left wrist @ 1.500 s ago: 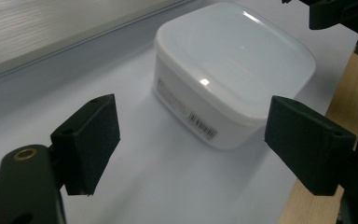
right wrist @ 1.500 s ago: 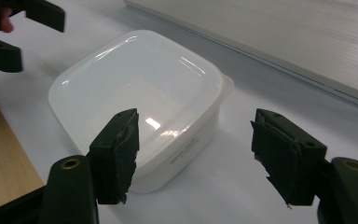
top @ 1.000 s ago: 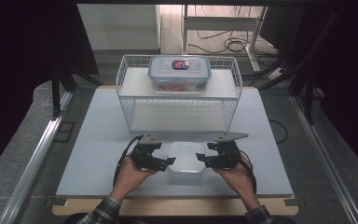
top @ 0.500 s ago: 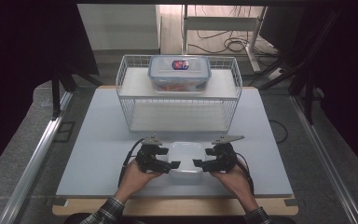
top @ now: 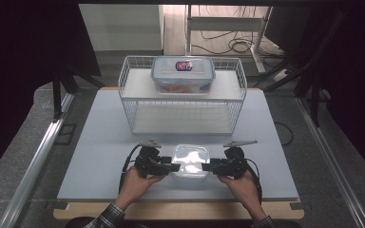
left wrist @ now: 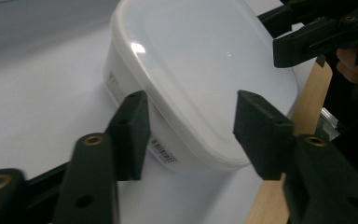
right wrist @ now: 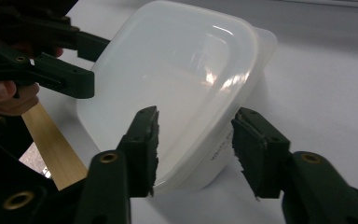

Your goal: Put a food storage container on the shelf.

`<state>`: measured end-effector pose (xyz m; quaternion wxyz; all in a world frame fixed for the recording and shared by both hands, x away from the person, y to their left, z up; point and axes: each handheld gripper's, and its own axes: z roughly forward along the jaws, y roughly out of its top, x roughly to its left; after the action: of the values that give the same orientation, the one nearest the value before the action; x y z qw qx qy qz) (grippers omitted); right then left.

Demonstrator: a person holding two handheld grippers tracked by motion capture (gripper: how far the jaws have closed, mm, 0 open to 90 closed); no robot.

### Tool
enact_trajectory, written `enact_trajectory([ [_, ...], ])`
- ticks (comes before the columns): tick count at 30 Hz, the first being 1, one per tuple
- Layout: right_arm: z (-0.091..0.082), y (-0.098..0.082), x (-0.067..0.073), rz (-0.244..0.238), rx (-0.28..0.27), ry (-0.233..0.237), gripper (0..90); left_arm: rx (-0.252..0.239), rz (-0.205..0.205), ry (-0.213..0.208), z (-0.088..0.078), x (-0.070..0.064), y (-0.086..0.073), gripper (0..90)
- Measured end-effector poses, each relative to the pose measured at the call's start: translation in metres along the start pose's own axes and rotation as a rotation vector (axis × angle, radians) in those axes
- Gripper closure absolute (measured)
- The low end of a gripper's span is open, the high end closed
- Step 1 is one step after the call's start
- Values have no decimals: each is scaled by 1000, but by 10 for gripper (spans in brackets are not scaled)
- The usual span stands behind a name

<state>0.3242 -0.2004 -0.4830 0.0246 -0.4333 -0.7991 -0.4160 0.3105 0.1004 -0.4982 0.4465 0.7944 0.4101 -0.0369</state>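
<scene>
A white translucent lidded container (top: 189, 159) sits near the table's front edge. My left gripper (top: 172, 167) is at its left end and my right gripper (top: 207, 166) at its right end. In the left gripper view the container (left wrist: 200, 70) fills the gap of the left gripper (left wrist: 196, 130): one pad lies on the labelled side wall, the other on the lid's rim. In the right gripper view the right gripper (right wrist: 196, 140) stands the same way on the container (right wrist: 177, 79). Both pairs of jaws have just been closing onto it.
A white wire basket (top: 180, 102) stands on the grey table (top: 100, 142) behind the container. A clear lidded box (top: 183, 73) with a red and blue label rests on top of it. The wooden front edge (top: 180, 210) lies just behind the hands.
Both grippers' jaws have narrowed onto the ends of the white container. The hands have hardly shifted and the container stays in place.
</scene>
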Motion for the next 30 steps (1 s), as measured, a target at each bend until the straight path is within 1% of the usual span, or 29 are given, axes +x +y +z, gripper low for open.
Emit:
enact_trajectory([
  [2, -3, 1, 3, 7, 5, -14, 583, 11, -7, 14, -5, -3, 1, 547],
  [4, -8, 0, 5, 11, -8, -26, 650, -11, -13, 22, -8, -4, -1, 631],
  [5, -10, 0, 6, 12, -20, -37, 666, -19, -22, 30, -8, -5, -1, 653],
  [7, -10, 1, 9, 13, -29, -56, 673, -30, -40, 41, -7, -7, -1, 667],
  [9, -11, 0, 9, 18, -39, -66, 693, -48, -53, 40, -8, -7, -3, 685],
  [10, -12, 0, 9, 22, -48, -68, 718, -62, -59, 40, -9, -7, -3, 710],
  [11, -14, 0, 9, 26, -62, -70, 765, -72, -57, 48, -11, -7, -4, 761],
  [12, -16, 0, 9, 19, -74, -84, 771, -76, -33, 62, -10, -9, -4, 791],
  [13, -15, 1, 11, -23, -67, -112, 772, -82, -33, 72, -9, -10, -4, 793],
  [14, -14, 0, 12, -23, -73, -128, 772, -83, -38, 71, -9, -9, -4, 792],
  [16, -14, 0, 12, -25, -85, -121, 773, -86, -42, 66, -9, -8, -5, 793],
  [18, -13, -2, 12, -28, -101, -117, 773, -90, -40, 73, -9, -8, -6, 793],
  [21, -13, -2, 13, -53, -115, -128, 773, -95, -32, 82, -10, -9, -6, 793],
  [24, -16, -1, 16, -65, -138, -118, 775, -103, -26, 78, -13, -9, -4, 794],
  [30, -21, 3, 21, -90, -175, -104, 778, -127, -9, 89, -22, -12, 0, 794],
])
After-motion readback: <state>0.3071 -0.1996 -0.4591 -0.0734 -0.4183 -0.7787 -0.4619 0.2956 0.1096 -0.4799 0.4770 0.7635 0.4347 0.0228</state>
